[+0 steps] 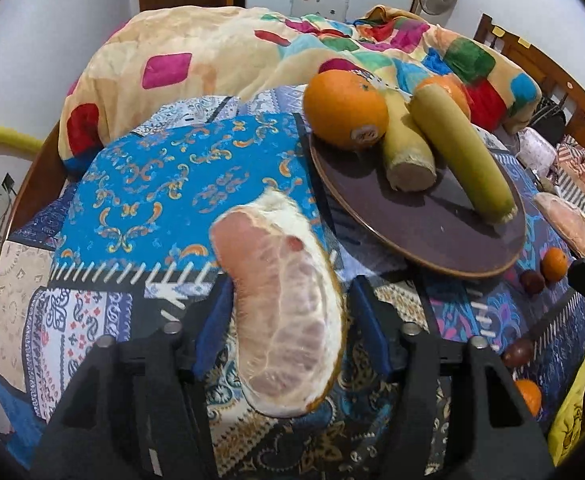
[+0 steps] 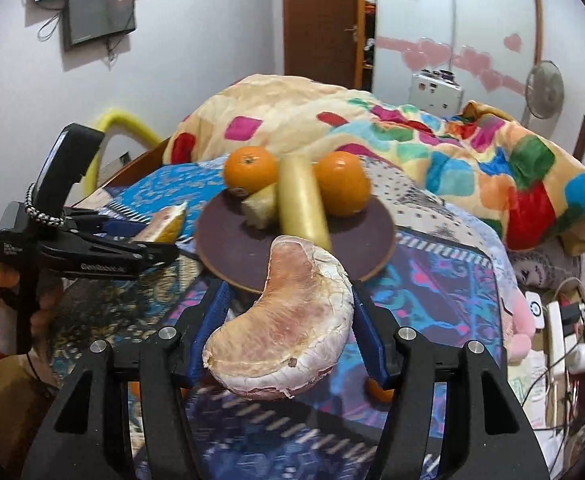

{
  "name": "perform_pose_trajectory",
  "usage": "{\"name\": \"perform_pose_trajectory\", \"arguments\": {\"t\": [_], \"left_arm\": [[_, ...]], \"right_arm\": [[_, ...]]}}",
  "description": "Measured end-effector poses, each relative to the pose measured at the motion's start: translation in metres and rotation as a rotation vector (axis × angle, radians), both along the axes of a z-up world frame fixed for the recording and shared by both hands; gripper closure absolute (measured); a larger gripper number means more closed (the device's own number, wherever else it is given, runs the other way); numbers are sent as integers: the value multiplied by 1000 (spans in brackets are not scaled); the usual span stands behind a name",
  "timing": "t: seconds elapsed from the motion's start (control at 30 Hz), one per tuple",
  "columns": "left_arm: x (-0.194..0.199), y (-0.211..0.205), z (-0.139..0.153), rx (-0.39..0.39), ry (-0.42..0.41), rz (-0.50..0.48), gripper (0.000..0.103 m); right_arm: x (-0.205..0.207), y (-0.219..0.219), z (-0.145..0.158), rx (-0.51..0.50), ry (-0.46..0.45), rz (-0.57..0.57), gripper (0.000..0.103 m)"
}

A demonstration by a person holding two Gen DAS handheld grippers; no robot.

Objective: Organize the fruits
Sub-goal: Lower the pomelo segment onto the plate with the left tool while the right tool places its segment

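Observation:
My left gripper is shut on a peeled pinkish pomelo segment, held above the patterned bedspread just left of the brown plate. On the plate lie an orange, two yellow banana pieces and a second orange behind them. My right gripper is shut on another pomelo segment, in front of the plate. In the right wrist view the left gripper with its segment is at the plate's left.
Small oranges and dark round fruits lie loose on the bedspread right of the plate. A bunched colourful blanket lies behind it. Cables and chargers crowd the right side. A hand holds the left gripper.

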State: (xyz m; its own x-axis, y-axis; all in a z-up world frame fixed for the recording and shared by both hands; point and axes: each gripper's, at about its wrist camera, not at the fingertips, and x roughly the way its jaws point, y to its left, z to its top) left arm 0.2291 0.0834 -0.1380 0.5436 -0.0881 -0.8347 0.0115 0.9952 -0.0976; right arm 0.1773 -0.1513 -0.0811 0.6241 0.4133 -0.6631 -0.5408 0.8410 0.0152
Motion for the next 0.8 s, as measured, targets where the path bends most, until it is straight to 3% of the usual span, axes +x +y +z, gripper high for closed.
{"name": "perform_pose_trajectory", "arguments": {"t": [0.33, 0.53, 0.8], "left_arm": [[-10, -10, 8, 43, -41, -17, 54], [-23, -26, 35, 65, -129, -53, 54], [-10, -49, 63, 45, -208, -95, 54]], "right_arm": [[8, -14, -3, 4, -6, -48, 46], [15, -19, 6, 18, -37, -74, 46], [43, -12, 17, 25, -65, -125, 46]]}}
